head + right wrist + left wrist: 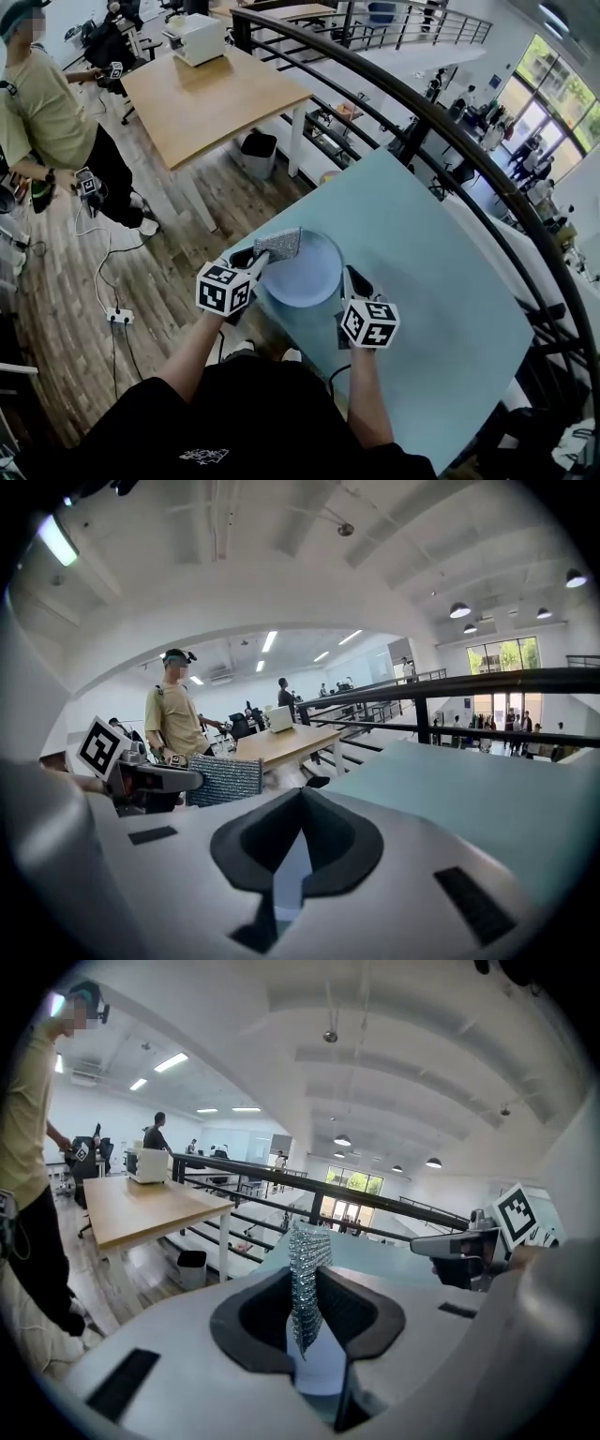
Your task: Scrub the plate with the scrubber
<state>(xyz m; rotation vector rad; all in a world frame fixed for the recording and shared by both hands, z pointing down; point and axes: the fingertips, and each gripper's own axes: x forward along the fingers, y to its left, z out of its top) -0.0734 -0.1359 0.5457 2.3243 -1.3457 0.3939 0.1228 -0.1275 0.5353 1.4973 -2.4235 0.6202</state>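
Lower centre of head view: left gripper (249,262), jaws clamped on silver mesh scrubber (277,245). Scrubber overlaps upper-left rim of pale blue plate (302,272). Right gripper (354,279), jaws closed on plate's right rim. Plate sits over near edge of teal table (422,281). Beyond, upper left: wooden table (211,98), bystander in beige shirt (47,112).

The head view looks steeply down onto the pale turquoise rectangular tabletop (441,281), with the left gripper (255,258) and right gripper (354,279) close at 6 o'clock. Each gripper view sits just behind its own jaws, facing roughly level, and shows the other gripper at 3 or 9 o'clock. All three views share the light wooden rectangular table (211,98).
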